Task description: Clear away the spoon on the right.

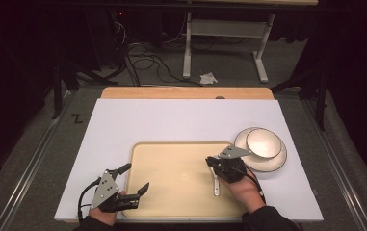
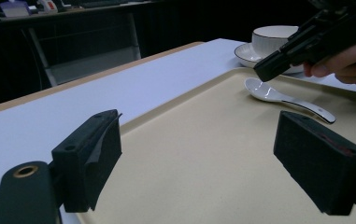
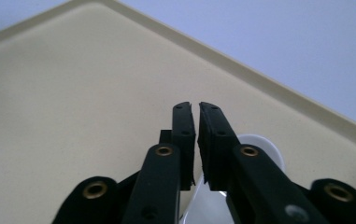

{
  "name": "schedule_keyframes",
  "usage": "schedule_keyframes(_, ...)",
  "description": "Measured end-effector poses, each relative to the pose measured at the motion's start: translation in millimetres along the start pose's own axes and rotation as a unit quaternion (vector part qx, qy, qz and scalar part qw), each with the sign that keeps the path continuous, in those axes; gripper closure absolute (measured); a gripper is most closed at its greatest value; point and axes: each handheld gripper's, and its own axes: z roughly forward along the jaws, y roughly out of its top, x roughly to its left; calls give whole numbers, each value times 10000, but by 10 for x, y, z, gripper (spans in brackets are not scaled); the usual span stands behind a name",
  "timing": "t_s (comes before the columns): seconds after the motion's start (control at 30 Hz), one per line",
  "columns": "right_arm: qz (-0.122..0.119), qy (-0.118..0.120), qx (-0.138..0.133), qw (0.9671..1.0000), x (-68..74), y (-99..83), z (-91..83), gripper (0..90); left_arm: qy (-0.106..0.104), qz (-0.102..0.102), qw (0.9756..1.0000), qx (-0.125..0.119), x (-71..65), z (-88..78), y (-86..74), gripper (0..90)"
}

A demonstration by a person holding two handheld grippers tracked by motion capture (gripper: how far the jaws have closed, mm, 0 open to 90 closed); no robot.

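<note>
The right gripper (image 1: 213, 162) hovers over the right part of the tray, its black padded jaws nearly together with only a thin slit between them and nothing caught there. Just beneath it lies a glossy white ceramic spoon (image 2: 283, 97) with a dark-tipped handle, resting flat on the smooth, matte beige tray (image 1: 171, 178). The left gripper (image 1: 137, 178) stands wide open and empty at the tray's near left corner. Beyond the tray's right rim, a white dark-rimmed bowl (image 1: 264, 143) sits on a matching round plate (image 1: 272, 163).
</note>
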Motion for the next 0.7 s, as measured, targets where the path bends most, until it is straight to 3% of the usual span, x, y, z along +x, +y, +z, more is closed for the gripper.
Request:
schedule_keyframes(0.1,-104,149,-243,9995,-9,-80,-135,663,-4,7,10000,-1,-2,4,0,158)
schedule_keyframes(0.27,58,209,-590,9980,-36,-176,-340,467,9,6,10000,11,-6,9,-3,158)
schedule_keyframes(0.4,-37,300,-867,9958,-61,-258,-491,319,28,24,10000,33,-5,7,-6,158)
schedule_keyframes(0.47,28,338,-948,9949,-73,-294,-567,247,33,28,10000,45,-4,11,-7,158)
schedule_keyframes(0.7,195,71,-1277,9916,-140,-395,-814,32,45,52,9999,77,-10,23,-11,158)
